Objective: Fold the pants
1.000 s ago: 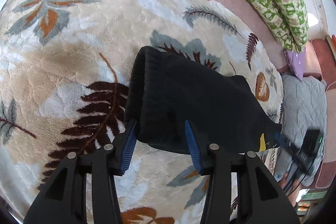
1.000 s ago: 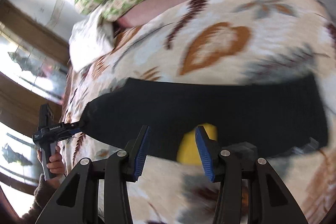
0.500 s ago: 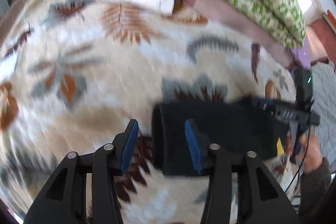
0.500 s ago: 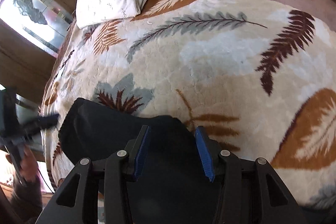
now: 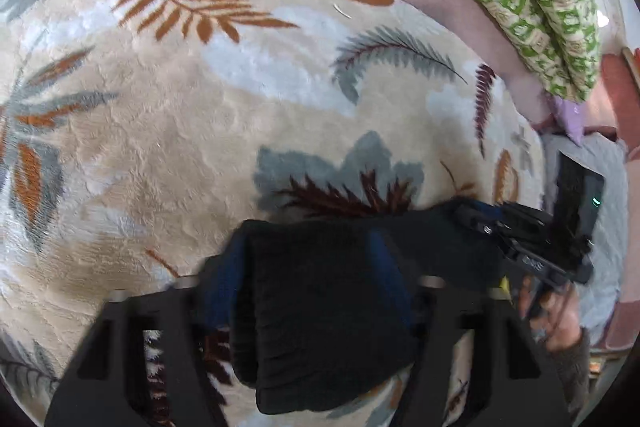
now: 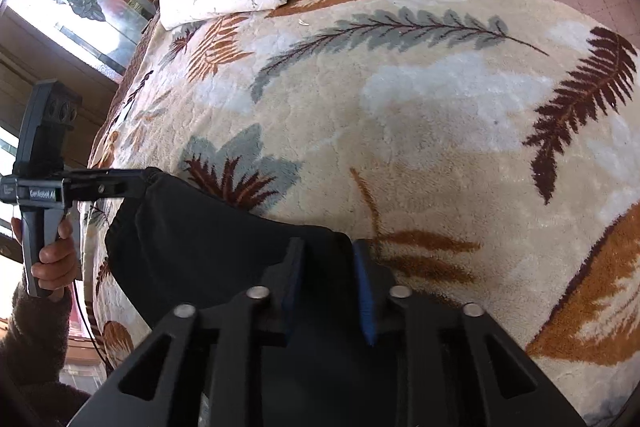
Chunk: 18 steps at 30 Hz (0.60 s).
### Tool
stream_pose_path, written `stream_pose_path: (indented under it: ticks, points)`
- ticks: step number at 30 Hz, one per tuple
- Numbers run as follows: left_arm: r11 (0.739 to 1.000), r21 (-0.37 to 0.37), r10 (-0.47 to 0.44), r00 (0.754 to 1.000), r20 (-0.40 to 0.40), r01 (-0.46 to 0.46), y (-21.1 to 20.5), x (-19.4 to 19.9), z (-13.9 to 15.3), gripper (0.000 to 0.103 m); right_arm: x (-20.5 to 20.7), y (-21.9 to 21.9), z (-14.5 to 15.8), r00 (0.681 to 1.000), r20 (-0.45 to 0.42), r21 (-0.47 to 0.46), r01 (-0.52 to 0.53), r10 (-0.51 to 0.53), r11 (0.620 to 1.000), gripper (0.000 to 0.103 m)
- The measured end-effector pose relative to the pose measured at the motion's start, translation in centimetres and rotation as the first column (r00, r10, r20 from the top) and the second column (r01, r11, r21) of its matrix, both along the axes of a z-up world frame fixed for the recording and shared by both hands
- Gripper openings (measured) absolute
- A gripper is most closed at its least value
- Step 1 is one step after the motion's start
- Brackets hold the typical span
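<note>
Item: black pants, partly folded, lying on the leaf-print blanket of a bed. Left gripper and right gripper: jaws have just been closing, each now pinching one end of the bundle, cloth between the pads. Likely purpose: keeping both ends held taut and aligned for the next fold.

left gripper: black pistol-grip frame, upright black camera block above, small white lettering on the side
left gripper's fingers: black, blue pads, round silver screws on the black linkage bars
right gripper: black arms with cut-out slots, four silver screws, blue pads
right gripper, seen from the left wrist: a green light on its black block
sleeves: dark brown fuzzy knit
cable: thin, black
</note>
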<state>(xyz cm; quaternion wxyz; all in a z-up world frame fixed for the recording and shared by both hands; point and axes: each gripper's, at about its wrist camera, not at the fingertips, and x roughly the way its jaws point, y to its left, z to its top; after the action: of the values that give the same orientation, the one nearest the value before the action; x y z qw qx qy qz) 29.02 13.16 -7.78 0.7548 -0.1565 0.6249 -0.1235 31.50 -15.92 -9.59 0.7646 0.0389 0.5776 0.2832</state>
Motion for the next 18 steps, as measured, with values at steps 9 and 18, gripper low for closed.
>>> stream_pose_path:
  ticks: [9,18]
  points:
    - [0.994,0.112,0.002,0.997,0.080,-0.011,0.0,-2.5,1.1,0.010,-0.8,0.4,2.9,0.991,0.136,-0.058,0.013,-0.005,0.998,0.005]
    - [0.970,0.244,-0.026,0.993,0.111,-0.002,-1.7,-2.5,-0.2,0.014,0.6,-1.2,-0.5,0.991,0.071,-0.030,0.117,-0.114,0.993,0.009]
